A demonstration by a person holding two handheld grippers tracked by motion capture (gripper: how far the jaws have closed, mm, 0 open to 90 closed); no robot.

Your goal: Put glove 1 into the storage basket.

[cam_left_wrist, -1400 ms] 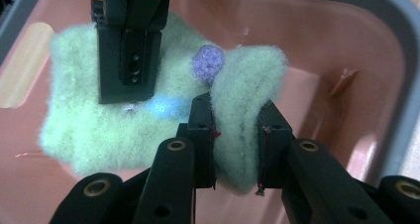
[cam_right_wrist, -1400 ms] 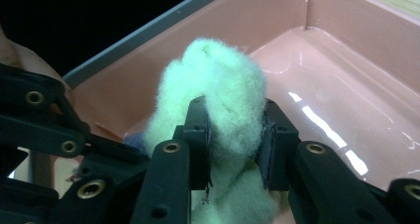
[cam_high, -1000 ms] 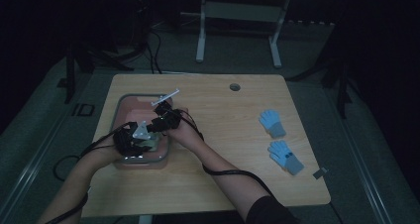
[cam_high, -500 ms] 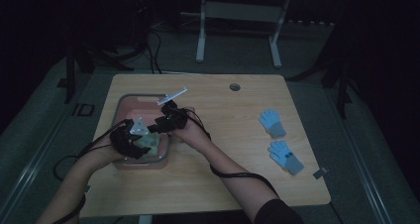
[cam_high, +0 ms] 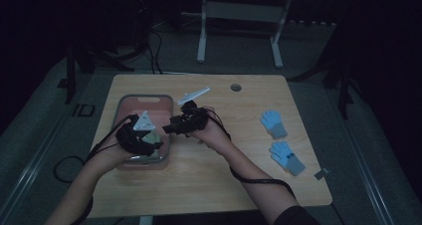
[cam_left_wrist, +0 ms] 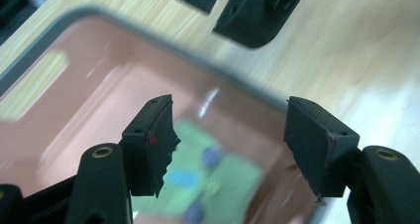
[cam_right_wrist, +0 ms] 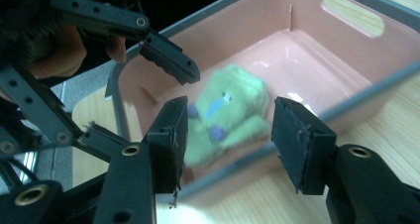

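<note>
Two forearms reach forward from below, close together. The left hand-held gripper (cam_high: 149,144) and right hand-held gripper (cam_high: 169,127) both have jaws spread apart, gripping nothing.

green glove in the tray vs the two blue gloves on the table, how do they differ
The green glove is green with blue dots and lies bunched inside the pink tray, under both grippers. The blue gloves are plain blue and lie flat on the bare table, far to the right, away from both grippers. All are small knit gloves.
</note>
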